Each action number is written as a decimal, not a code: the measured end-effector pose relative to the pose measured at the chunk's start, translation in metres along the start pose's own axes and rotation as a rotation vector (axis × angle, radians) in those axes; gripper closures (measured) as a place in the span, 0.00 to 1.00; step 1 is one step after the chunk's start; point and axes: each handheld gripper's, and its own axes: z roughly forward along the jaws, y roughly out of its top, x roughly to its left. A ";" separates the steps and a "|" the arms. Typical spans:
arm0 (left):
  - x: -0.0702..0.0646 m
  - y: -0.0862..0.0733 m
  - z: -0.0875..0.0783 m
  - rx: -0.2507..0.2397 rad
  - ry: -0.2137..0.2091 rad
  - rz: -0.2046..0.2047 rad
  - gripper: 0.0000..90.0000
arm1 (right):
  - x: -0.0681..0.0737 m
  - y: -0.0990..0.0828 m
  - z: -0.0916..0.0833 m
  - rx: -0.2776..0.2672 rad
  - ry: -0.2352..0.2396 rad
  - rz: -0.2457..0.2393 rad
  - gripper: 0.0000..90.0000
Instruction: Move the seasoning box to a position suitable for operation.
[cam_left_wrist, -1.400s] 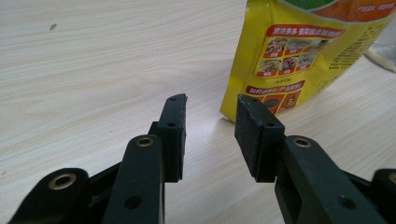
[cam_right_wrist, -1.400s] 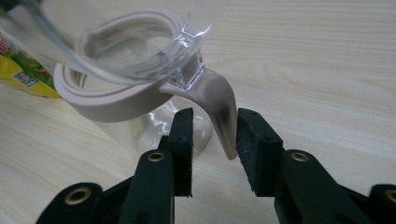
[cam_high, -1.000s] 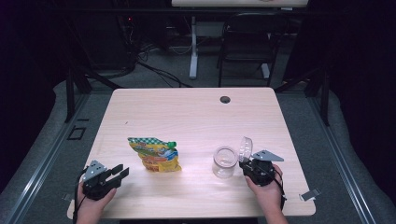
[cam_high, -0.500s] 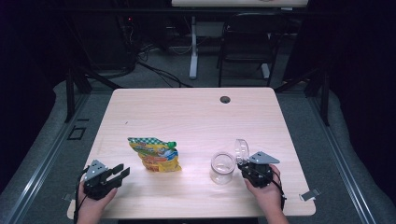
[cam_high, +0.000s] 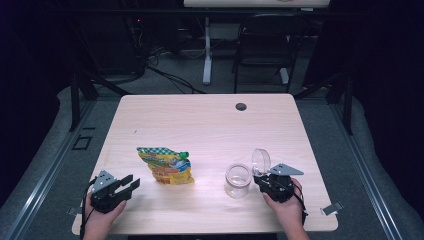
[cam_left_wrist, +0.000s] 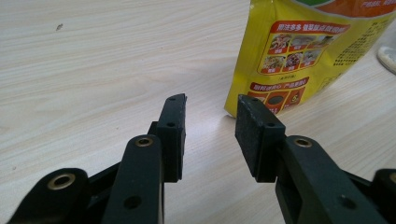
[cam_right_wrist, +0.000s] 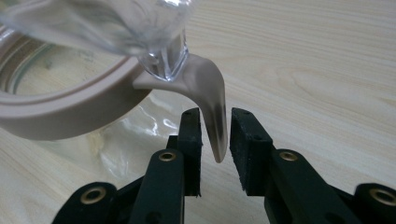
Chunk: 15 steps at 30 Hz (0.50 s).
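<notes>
The tabletop (cam_high: 200, 125) is seen as pale, matt wood grain. The pouch (cam_high: 167, 167) is made of glossy printed plastic film, and the jar (cam_high: 237, 180) of clear, shiny glass or plastic with a smooth beige plastic rim (cam_right_wrist: 70, 109). The pads (cam_left_wrist: 254, 135) of the left tool (cam_left_wrist: 210, 121) are faced with rough, matt black material.

Black jaws w/ brass-ringed screw holes, grey top plates, black cables.

Pale wood-grain table (cam_high: 200, 125) with one dark round spot (cam_high: 241, 106) near the far edge. Yellow pouch (cam_high: 167, 167), orange and red printed panels, green-and-white checked top, green cap (cam_high: 184, 155). Clear jar (cam_high: 237, 180), beige rim and latch (cam_right_wrist: 210, 102); black jaws on both grippers.
</notes>
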 end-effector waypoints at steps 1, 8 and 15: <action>0.000 0.000 0.000 -0.001 0.000 0.000 0.71 | 0.000 0.000 0.000 0.000 0.000 0.000 0.84; 0.000 0.001 0.001 0.000 -0.009 -0.006 0.71 | -0.001 0.001 -0.001 0.012 0.005 0.010 0.90; -0.001 -0.001 0.000 0.005 -0.006 -0.007 0.69 | -0.008 0.005 0.007 -0.008 0.001 0.057 0.91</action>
